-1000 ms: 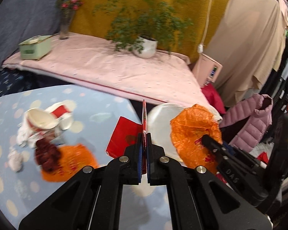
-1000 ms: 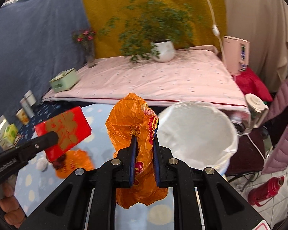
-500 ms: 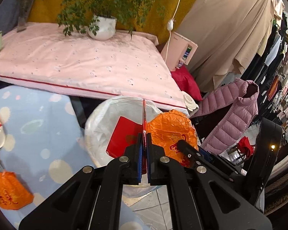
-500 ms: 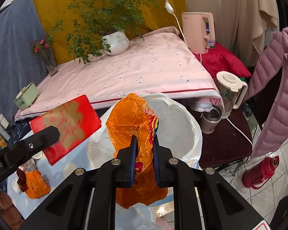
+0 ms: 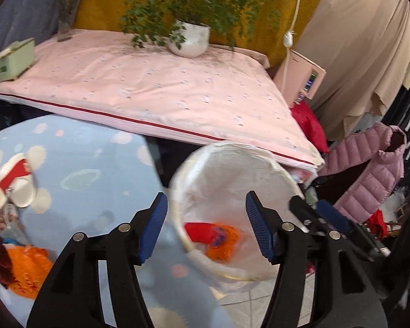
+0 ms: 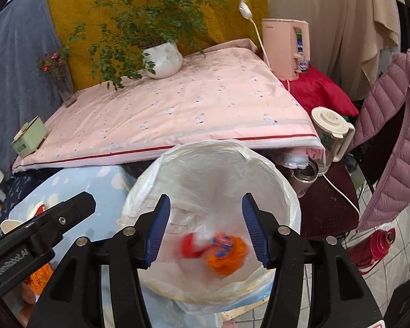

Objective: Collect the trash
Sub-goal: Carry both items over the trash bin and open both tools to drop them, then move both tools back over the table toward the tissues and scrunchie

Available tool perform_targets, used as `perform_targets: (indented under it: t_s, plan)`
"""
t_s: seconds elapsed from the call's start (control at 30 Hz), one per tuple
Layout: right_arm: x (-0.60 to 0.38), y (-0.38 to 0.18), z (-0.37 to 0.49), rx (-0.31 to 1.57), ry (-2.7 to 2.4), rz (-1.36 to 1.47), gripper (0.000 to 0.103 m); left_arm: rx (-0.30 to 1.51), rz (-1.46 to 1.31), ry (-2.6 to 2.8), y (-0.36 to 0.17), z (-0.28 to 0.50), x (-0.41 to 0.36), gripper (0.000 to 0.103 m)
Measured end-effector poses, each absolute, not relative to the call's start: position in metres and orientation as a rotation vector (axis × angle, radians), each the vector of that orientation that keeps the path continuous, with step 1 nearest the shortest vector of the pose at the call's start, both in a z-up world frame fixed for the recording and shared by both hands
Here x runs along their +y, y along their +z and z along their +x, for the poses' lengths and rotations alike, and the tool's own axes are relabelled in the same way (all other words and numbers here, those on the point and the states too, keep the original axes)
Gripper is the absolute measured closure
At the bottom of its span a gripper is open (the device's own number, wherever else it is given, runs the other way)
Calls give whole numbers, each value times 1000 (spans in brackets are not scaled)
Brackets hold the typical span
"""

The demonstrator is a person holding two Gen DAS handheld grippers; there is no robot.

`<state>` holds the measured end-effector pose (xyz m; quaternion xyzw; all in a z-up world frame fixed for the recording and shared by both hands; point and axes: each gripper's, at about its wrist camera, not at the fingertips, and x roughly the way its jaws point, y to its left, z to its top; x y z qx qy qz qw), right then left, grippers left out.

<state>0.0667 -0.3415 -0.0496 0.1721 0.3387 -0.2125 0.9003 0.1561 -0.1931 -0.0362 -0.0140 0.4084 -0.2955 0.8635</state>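
The orange bag (image 6: 227, 254) and the red packet (image 6: 190, 247) sit blurred low inside the trash bin (image 6: 284, 191), which is lined w/ a thin white plastic bag. Same two pieces show in the left wrist view, packet (image 5: 198, 231) just left of the orange bag (image 5: 222, 244), touching or overlapping, can't tell which.

Right tool (image 6: 205, 231) hangs above the bin mouth, its jaws have just been opening and now stand spread, nothing between the blue pads. Left tool (image 5: 206, 228) is the same: jaws have just been opening, spread apart, empty, over the near-left side of the bin rim (image 5: 287, 180). The 2 tools are side by side; the left one's black body shows at the left edge of the right wrist view, the right one's at the right of the left wrist view.

More trash is left on the tabletop (image 5: 95, 164), blue cloth w/ pale dots, just left of the bin: another orange wrapper (image 5: 27, 270) w/ something dark red beside it, plus a white & red paper cup (image 5: 16, 183) on its side.

Behind the bin, a bed (image 5: 155, 95) w/ pink cover, carrying a potted plant (image 5: 190, 39), a green box (image 5: 12, 60) and a vase of flowers (image 5: 67, 8). Right of the bin: a pink kettle (image 6: 285, 47), a pink puffer jacket (image 6: 396, 136), a red flask (image 6: 374, 246) on the tiled floor.
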Motion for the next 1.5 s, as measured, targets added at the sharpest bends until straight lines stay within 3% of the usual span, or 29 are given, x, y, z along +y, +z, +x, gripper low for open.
perform_targets:
  t_s: [0.63, 0.77, 0.9, 1.23, 1.5]
  plan:
    - [-178, -22, 80, 712, -135, 267, 40, 863, -50, -209, -43, 150, 1, 32]
    - [-144, -26, 87, 738, -79, 248, 39, 882, -75, -139, -49, 149, 38, 32]
    - [-112, -31, 92, 757, -32, 215, 36, 885, -86, -61, -59, 146, 74, 23]
    - [-46, -57, 109, 826, 56, 160, 36, 922, -133, 108, -92, 147, 157, 16]
    - [-15, -78, 123, 870, 74, 136, 36, 961, -179, 140, -112, 150, 187, 16]
